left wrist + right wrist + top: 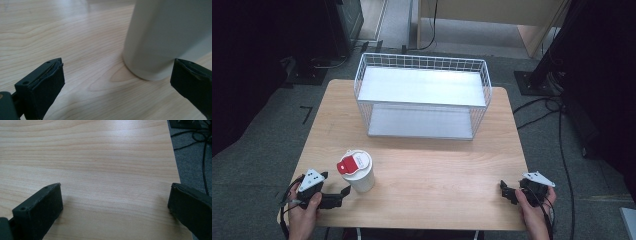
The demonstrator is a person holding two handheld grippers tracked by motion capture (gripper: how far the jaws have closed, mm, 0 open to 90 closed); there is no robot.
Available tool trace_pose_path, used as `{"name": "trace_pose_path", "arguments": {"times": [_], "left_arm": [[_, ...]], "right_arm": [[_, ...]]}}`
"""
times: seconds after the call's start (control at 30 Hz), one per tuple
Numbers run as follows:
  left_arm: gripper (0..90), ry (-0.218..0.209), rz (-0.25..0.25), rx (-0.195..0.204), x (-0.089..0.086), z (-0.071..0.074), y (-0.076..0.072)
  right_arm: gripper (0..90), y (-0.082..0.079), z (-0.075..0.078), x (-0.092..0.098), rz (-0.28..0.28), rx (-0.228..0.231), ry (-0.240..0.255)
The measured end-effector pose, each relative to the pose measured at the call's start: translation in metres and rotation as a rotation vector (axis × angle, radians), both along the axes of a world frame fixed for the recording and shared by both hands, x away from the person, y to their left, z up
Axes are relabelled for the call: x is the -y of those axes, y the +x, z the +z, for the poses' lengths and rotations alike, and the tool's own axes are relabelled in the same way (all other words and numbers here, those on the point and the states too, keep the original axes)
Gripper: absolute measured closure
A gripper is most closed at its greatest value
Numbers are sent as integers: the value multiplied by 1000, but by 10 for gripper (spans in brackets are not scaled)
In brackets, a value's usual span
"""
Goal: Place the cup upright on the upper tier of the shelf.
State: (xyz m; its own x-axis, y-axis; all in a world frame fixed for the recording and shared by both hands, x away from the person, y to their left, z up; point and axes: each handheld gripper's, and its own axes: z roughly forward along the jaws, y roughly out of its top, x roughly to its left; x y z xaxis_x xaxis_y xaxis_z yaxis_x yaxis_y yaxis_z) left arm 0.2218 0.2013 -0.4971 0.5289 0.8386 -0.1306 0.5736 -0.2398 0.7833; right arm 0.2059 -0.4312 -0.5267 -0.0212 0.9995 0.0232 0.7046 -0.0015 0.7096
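Observation:
A white cup [360,172] with a white lid and a red tab stands upright on the wooden table [432,170], left of centre near the front. My left gripper [343,196] rests open at the front left, its jaws just short of the cup's base. In the left gripper view the cup [165,37] rises ahead and to the right of the open gripper [117,82], nothing between the jaws. My right gripper [507,191] sits open at the front right corner, over bare wood. In the right gripper view the gripper [115,205] has its jaws wide apart above the table [100,165].
A white wire basket shelf [422,97] with two tiers stands at the back centre of the table. The table's right edge [175,170] is close to the right gripper, with grey floor and black cables [200,142] beyond. Dark stands and cables surround the table.

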Motion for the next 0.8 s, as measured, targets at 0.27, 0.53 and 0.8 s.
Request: {"name": "trace_pose_path", "arguments": {"times": [0.27, 0.53, 0.8], "left_arm": [[0, -106, -61, 38, 8, 9, -5], [0, -204, -100, 99, 20, 14, -9], [0, -202, -96, 105, 33, 9, -2]], "right_arm": [[0, 0, 0, 0, 8, 1, 2], [0, 0, 0, 0, 7, 0, 3], [0, 0, 0, 0, 7, 0, 2]]}}
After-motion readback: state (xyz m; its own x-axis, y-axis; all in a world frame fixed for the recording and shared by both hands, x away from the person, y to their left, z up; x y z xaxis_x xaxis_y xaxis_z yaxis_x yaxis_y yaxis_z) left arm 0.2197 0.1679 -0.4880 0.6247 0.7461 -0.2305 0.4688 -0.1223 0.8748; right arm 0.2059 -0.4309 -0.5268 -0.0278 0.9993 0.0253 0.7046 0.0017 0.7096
